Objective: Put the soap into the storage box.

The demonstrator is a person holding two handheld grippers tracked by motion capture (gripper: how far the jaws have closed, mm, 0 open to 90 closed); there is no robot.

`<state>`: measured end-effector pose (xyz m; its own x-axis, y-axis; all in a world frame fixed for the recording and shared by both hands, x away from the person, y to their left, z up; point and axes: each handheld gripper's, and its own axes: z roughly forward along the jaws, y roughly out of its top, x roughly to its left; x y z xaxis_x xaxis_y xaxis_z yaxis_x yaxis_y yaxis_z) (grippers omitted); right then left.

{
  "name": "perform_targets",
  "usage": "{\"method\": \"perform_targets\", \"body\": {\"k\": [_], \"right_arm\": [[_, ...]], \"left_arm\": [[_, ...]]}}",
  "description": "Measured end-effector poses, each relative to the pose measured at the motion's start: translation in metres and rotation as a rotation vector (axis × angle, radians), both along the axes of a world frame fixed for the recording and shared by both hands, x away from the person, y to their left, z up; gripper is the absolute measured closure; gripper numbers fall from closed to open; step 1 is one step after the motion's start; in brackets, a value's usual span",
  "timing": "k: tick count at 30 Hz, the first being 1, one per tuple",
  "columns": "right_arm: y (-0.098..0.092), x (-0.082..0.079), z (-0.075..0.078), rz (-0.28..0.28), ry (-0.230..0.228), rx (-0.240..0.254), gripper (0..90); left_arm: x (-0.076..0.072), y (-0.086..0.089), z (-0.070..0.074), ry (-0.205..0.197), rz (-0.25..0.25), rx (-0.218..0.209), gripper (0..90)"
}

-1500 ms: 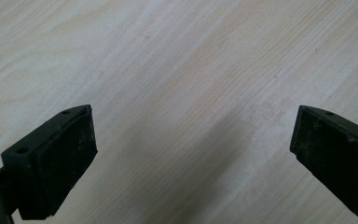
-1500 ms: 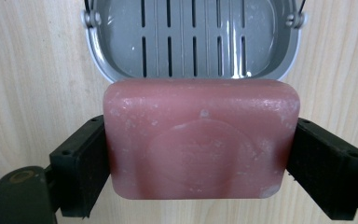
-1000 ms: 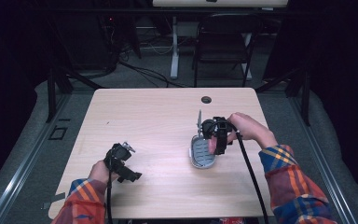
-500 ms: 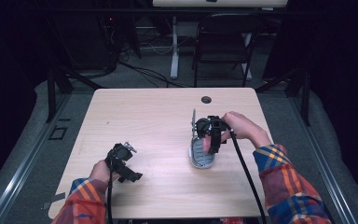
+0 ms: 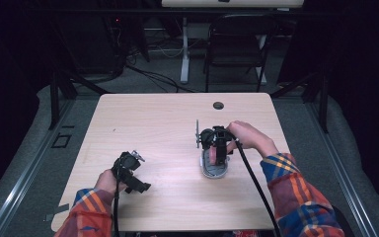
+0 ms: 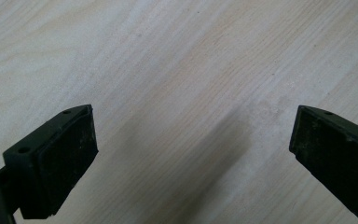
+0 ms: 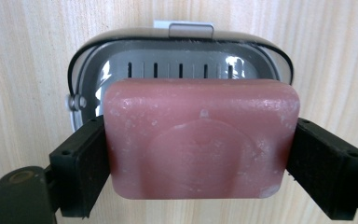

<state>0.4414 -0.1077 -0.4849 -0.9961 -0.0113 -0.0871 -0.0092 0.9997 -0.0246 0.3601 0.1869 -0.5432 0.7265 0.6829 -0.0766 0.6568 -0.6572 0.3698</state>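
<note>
A pink bar of soap (image 7: 200, 137) is clamped between the two black jaws of my right gripper (image 7: 198, 158), one jaw on each short side. It hangs just over an open grey soap case (image 7: 182, 65) with a slotted floor, whose rim shows behind the bar. In the high view the right gripper (image 5: 217, 145) points down over the case (image 5: 213, 170) at the table's right middle. My left gripper (image 5: 128, 173) sits near the front left of the table, and its jaws (image 6: 186, 154) stand wide apart over bare wood with nothing between them.
The pale wooden table (image 5: 163, 123) has a round cable hole (image 5: 218, 105) near its far edge. A thin upright metal piece (image 5: 197, 132) stands just left of the right gripper. A black chair (image 5: 237, 44) and cables lie on the floor beyond.
The right gripper with the soap has shifted left and toward the person, coming over the soap case. The left gripper has stayed where it was.
</note>
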Motion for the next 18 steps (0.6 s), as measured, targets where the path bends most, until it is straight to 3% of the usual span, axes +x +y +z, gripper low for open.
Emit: {"method": "perform_targets", "body": {"k": [18], "right_arm": [[0.009, 0.005, -0.025, -0.018, 0.039, -0.018, 12.9]], "left_arm": [[0.000, 0.000, 0.000, 0.002, -0.004, -0.001, 0.7]]}}
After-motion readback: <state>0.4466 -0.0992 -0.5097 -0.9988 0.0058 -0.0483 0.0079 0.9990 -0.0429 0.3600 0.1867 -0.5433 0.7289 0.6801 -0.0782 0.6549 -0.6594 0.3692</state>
